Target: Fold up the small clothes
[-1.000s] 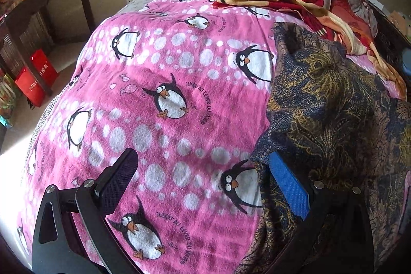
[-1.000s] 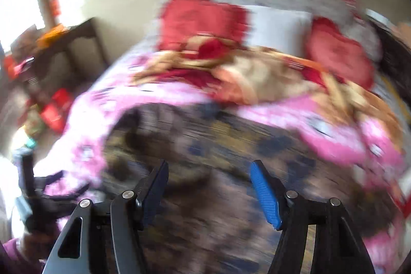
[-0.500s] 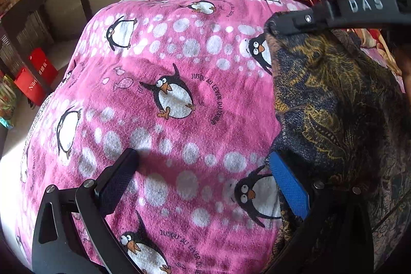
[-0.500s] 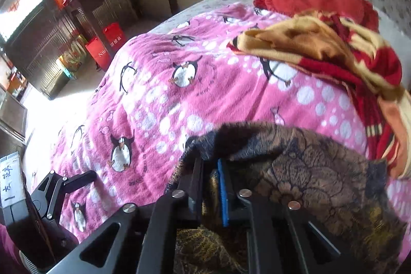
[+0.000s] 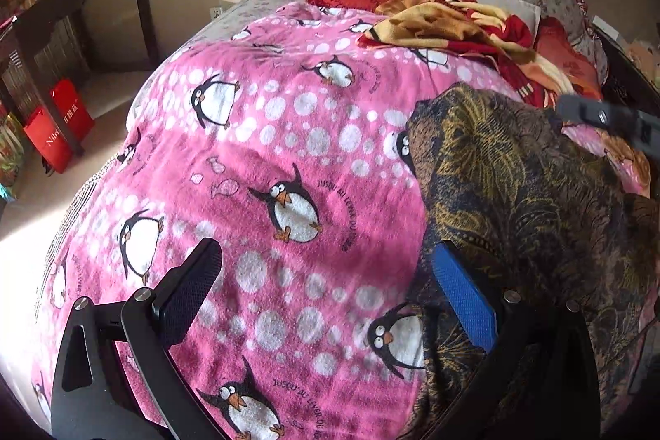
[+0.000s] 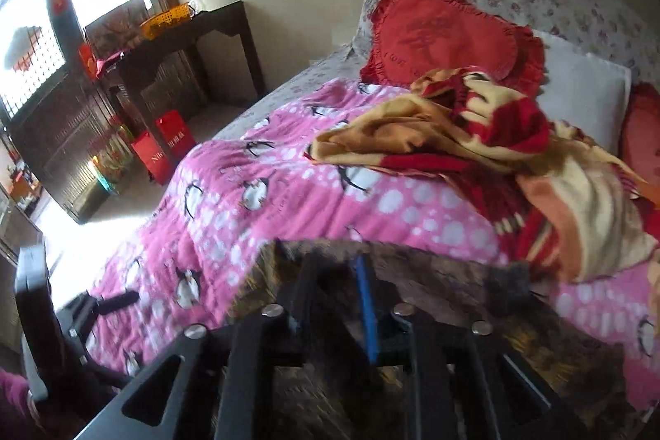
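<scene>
The right claw [image 6: 334, 287] is clamped on the far edge of the one dark patterned garment [image 5: 515, 201], which lies along the right side of the pink penguin blanket [image 5: 288, 135]. The left claw [image 5: 326, 287] gapes, gripping nothing, its blue finger at the garment's near edge. With only one edge pinched, the loose cloth could bunch or slip while being pulled over, leaving a crooked fold. Two claws; one crumpled red-and-yellow blanket [image 6: 474, 135]; two red cushions visible.
</scene>
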